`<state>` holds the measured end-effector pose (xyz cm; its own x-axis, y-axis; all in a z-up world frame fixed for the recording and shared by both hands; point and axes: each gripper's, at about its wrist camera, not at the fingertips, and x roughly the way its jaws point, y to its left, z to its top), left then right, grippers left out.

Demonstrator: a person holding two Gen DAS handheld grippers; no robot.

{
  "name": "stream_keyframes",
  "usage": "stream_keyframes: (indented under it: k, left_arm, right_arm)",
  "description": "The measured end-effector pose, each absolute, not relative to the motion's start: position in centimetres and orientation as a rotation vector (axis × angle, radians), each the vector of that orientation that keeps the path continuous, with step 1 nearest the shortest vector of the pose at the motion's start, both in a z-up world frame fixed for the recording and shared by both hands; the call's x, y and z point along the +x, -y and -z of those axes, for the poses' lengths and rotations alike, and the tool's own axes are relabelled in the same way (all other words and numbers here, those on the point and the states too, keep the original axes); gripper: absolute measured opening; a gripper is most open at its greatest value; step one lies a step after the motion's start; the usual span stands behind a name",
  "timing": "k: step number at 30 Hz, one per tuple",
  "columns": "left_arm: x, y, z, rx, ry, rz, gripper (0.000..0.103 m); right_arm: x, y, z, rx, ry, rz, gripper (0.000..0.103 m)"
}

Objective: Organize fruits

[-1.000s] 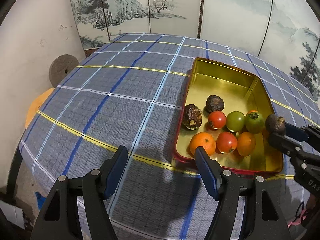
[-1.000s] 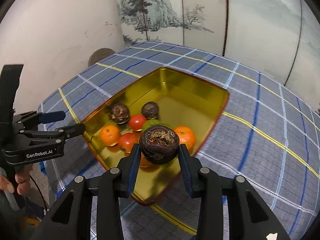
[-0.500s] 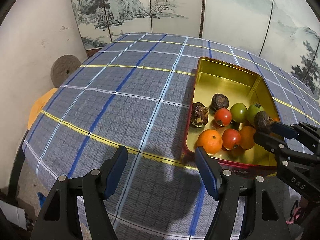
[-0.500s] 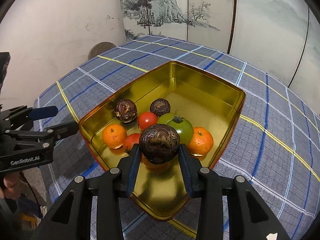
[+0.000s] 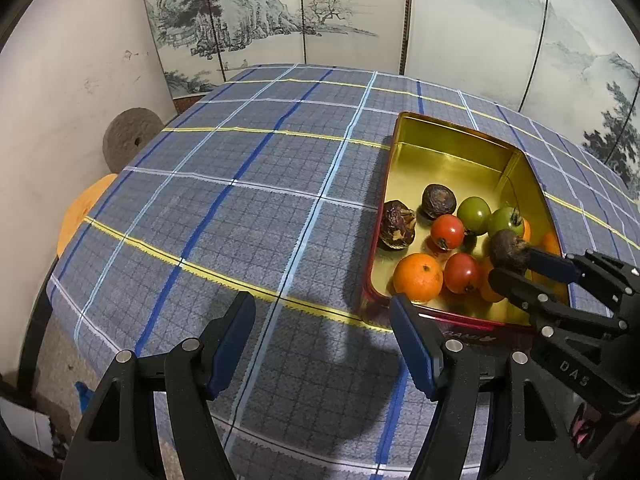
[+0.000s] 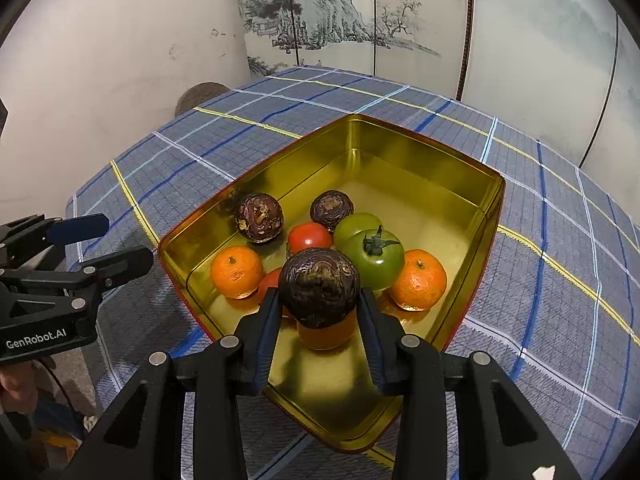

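The right gripper (image 6: 319, 312) is clenched on a wrinkled dark-brown round fruit (image 6: 319, 286) above the near corner of the gold rectangular tin (image 6: 494, 216); the left gripper (image 5: 322, 338) hangs released over the checked tablecloth's (image 5: 240, 208) near edge

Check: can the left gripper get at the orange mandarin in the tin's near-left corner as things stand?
Probably yes. The left gripper is open and empty, and the orange mandarin sits just past the gold tin's red rim, uncovered from above. The right gripper, shut on a dark wrinkled fruit, is off to the side.
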<state>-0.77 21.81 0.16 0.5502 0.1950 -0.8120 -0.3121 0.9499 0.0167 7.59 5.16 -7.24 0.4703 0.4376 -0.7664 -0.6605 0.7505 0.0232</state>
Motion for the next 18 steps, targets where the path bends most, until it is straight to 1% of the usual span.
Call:
stream_keyframes:
  k: [7,10,12,14,16,18]
  left_arm:
    - [-1.0,-21.1,-0.2,-0.119,-0.948,-0.299,0.07]
    - [-1.2,-20.7,-0.2,-0.123,-0.949,-0.298,0.07]
    - [-1.3,-20.5,-0.3,-0.119,-0.951,-0.298,0.07]
    - [-1.5,-20.2,-0.3,-0.115,-0.951,-0.296,0.07]
    - [-1.6,-20.0,-0.4,-0.109,-0.951,-0.296,0.07]
    - [-1.6,-19.8,-0.5,-0.107,-0.949,-0.295,0.07]
  right_arm:
    - [6.9,-5.1,7.0,-0.281,-0.836,-0.682,0.037]
    - [6.8,-4.9,6.6,-0.27,-0.83,-0.68,0.038]
    - [6.6,-4.7,6.2,-0.265,-0.828,-0.676,0.042]
    - [6.3,-4.5,5.9,-0.26,-0.822,-0.67,0.049]
    - [5.9,-4.2,5.5,-0.256,-0.813,-0.661,0.052]
    - [5.6,-3.7,5.1,-0.246,-0.805,-0.646,0.061]
